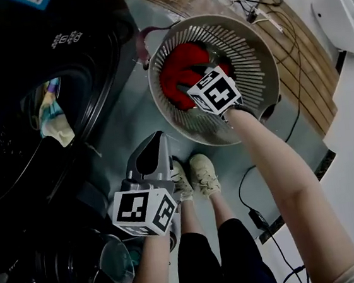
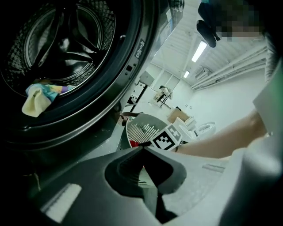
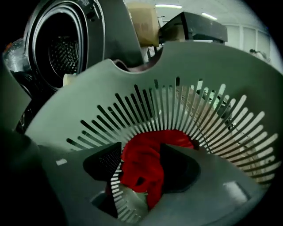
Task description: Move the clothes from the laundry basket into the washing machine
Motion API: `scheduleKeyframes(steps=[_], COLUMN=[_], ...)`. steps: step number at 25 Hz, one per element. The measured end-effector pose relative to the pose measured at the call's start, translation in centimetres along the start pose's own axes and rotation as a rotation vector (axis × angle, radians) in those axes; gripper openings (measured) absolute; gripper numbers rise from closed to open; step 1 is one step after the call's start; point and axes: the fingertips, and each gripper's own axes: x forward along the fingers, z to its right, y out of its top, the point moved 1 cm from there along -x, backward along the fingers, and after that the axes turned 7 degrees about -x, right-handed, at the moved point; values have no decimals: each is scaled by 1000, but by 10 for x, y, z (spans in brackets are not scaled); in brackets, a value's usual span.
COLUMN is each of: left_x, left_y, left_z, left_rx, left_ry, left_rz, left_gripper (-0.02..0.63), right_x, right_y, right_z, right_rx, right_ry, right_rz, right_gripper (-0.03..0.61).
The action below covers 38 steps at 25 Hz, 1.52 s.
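Only one cloth point(image 2: 37, 99) lay in the washer point(image 2: 128, 66); the right gripper's point(image 3: 140, 154) jaws gaped around the basket's point(image 1: 252, 46) red garment point(image 1: 181, 70), the left gripper's point(image 2: 142, 149) together, empty.

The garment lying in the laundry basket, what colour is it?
The garment is plain red, clearest in the right gripper view.

Head view: you look steeply down on the laundry basket point(image 1: 254, 65).
Right gripper view: close, facing into it.
Shared by all three: the basket.
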Motion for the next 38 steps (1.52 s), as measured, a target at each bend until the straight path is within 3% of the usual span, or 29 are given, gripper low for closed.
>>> scheduleKeyframes(steps=[6,9,11,14,19,23,26,31,36,38], left_x=[25,30,32,29,13,1,-12,-44,-74,-90], left_y=[-3,-5,-8,-6,8,14,18,27,47,65], left_z=[-18,-22,-21,-13,7,30,49,83,104,110], left_rx=[22,10,-4,-1,47,67,130,216,339,384], left_ry=[2,2,-2,-5,-4,-35,-31,-87,-146,-151], left_rz=[-38,-29,-34,-38,3,-13,-36,-58,-7,49], left_gripper=[0,0,0,0,4,162,234,294,310,310], right_x=[50,55,50,27,-68,-145,-194,-266,-325,-344], right_y=[-34,-39,-39,-24,26,50,64,96,135,149], right_z=[8,-3,-17,-29,-56,-85,-107,-146,-187,-205], right_rx=[-5,-5,-11,12,98,81,53,-6,-133,-163], right_ry=[-27,7,60,110,176,175,187,245,325,366], right_rz=[-146,-162,-153,-71,207,346,415,493,576,605], right_gripper=[279,98,69,60,58,57,57,55,52,52])
